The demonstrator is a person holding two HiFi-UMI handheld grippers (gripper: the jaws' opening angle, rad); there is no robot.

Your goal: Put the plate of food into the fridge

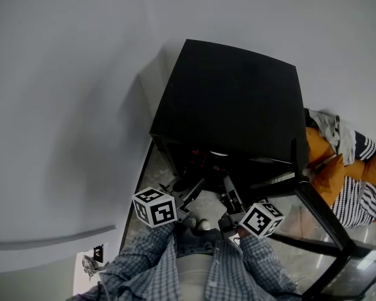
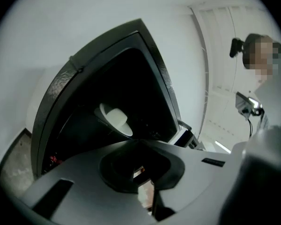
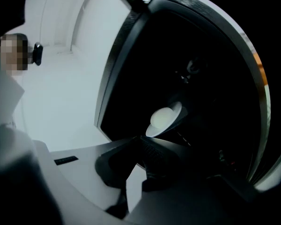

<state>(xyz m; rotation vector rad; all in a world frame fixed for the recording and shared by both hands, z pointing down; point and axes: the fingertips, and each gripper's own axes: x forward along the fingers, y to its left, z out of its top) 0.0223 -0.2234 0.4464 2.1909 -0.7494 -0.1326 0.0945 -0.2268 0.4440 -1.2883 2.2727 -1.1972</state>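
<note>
While the plate (image 2: 116, 118) sits inside the fridge (image 1: 232, 99), dead ahead of left gripper (image 2: 141, 172) and right gripper (image 3: 136, 165), the 2 jaw pairs are pinched together, empty.

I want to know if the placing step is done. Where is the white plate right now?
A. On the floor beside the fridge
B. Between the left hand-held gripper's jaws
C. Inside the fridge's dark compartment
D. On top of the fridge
C: both gripper views show the plate lying within the dark interior of the open fridge, not on its top or on the floor.
</note>
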